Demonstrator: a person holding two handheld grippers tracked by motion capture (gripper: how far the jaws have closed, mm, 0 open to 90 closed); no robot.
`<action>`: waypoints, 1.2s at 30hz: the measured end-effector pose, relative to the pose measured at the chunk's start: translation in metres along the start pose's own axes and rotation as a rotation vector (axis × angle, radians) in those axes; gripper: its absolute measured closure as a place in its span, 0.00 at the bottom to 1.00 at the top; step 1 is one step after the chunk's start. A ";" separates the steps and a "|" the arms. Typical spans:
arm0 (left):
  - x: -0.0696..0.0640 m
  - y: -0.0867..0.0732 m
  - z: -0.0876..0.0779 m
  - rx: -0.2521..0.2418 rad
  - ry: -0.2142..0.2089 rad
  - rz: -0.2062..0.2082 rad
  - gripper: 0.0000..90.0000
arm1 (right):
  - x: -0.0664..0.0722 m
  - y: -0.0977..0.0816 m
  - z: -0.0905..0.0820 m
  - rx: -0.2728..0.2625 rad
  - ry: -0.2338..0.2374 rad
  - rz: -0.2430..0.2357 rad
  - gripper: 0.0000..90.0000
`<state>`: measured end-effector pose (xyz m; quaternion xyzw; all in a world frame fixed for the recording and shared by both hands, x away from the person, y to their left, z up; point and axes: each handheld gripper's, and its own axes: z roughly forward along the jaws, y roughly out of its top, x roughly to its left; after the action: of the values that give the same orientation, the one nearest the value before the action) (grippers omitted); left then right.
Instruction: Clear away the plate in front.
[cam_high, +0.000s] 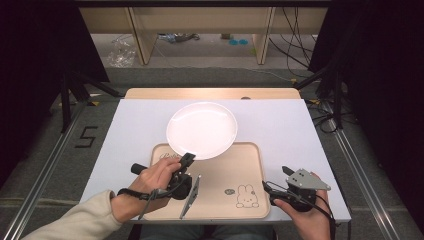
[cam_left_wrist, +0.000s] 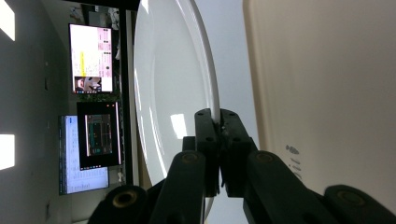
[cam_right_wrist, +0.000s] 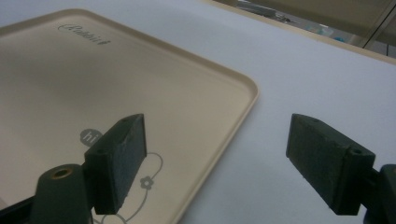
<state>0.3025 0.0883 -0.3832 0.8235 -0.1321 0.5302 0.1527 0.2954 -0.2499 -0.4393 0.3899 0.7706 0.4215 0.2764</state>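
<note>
Nearest us, at the tabletop's near right corner, we see the right gripper (cam_right_wrist: 215, 158) idle, its jaws standing wide apart with nothing between them, just off the near right corner of the beige tray (cam_high: 250, 200); a pair of metal tongs (cam_high: 190, 196) lies on the tray toward its near edge; beyond that, at the tray's far left corner, the left gripper (cam_left_wrist: 217, 122) has its jaws pinched together on the near rim of the white plate (cam_high: 201, 129), which overlaps the tray's far edge and otherwise rests on the white tabletop (cam_high: 280, 125); we judge the step in hand to be moving the plate, probably onto the tray; next comes a steady pull toward the tray's middle, keeping the rim from slipping.
</note>
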 end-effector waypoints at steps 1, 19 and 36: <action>-0.001 0.000 0.000 -0.003 -0.002 -0.003 0.97 | 0.000 0.000 0.000 0.000 -0.001 0.002 0.24; -0.007 0.005 -0.009 -0.024 -0.010 0.008 0.97 | 0.000 0.000 0.000 -0.009 -0.010 -0.011 0.24; -0.018 0.010 -0.011 -0.041 -0.039 0.020 0.97 | 0.000 0.000 0.000 0.001 -0.002 -0.002 0.24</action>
<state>0.2820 0.0845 -0.3945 0.8291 -0.1539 0.5126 0.1617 0.2953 -0.2495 -0.4393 0.3895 0.7710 0.4207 0.2774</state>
